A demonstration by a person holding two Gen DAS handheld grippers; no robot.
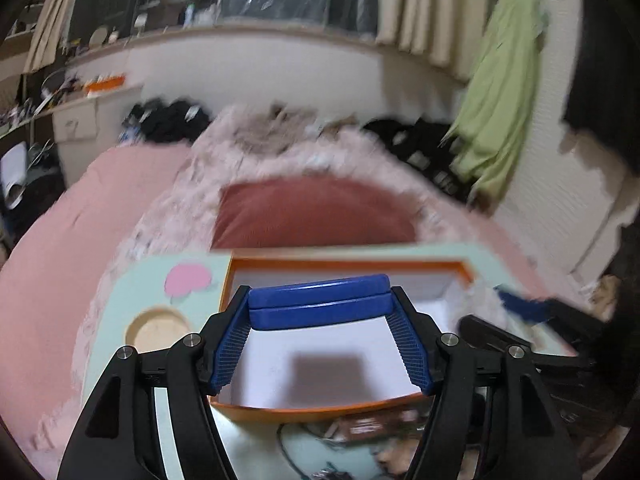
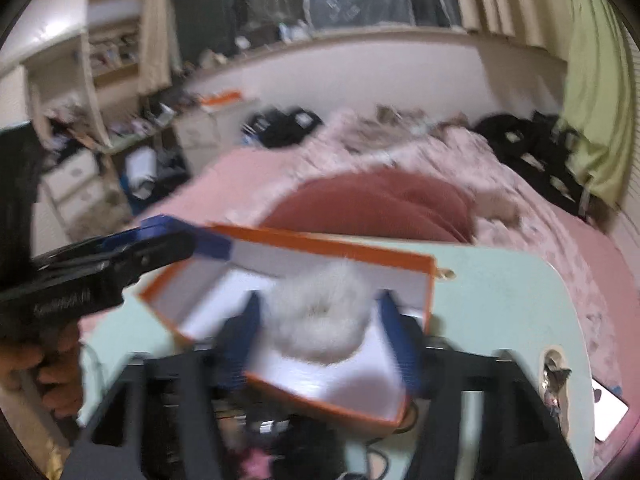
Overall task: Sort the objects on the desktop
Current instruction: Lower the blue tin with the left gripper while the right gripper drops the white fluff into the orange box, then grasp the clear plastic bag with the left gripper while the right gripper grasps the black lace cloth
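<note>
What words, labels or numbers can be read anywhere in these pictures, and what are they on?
Nothing can be read for certain.
Left tool, right-hand view: pale lettering along its black body, too blurred to read.
Brown packet in front of the orange box, left-hand view: pale print, too blurred to read.
Pink shape on the pale green table: a picture, no words.
Phone at the table's right edge: nothing legible on its screen.

bedroom | pink bed (image 1: 60, 240) | curtains (image 1: 420, 12) | cluttered shelves (image 2: 112, 56)
</note>
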